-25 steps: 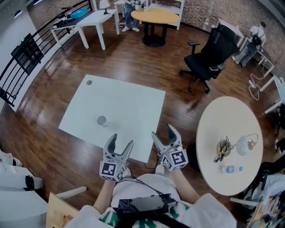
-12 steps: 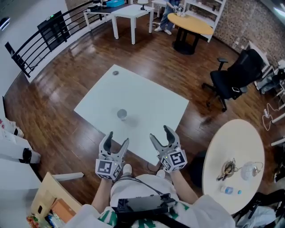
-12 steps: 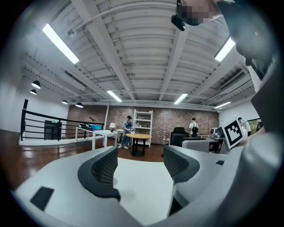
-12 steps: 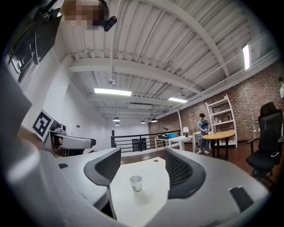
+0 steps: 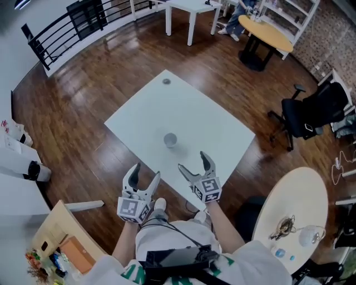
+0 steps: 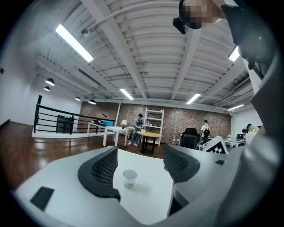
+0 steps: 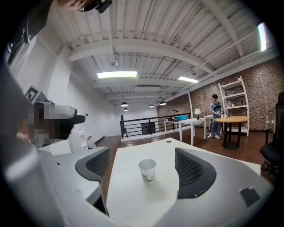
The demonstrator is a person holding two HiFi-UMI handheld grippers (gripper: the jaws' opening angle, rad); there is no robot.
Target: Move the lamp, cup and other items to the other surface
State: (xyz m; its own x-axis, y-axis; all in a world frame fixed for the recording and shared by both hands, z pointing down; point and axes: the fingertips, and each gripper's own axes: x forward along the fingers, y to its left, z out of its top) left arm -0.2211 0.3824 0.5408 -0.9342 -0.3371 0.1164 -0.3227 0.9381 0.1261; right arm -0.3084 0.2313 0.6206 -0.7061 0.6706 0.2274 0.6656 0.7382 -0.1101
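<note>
A paper cup stands upright near the middle of the white square table; a small dark disc lies at its far corner. My right gripper hovers over the table's near edge, just short of the cup, with nothing between its jaws, which have just been opening. The left gripper hangs open and empty off the near edge. Both gripper views look along the tabletop at the cup. A glass lamp, a tangle of keys and small blue items lie on the round table at lower right.
A black office chair stands right of the white table. Farther back are a round wooden table, a white table and a black railing. A cardboard box sits at lower left.
The view has swung left, and the round table slid to the lower right corner. Both grippers came closer to the white table; the right one reached its edge near the cup, jaws wider.
</note>
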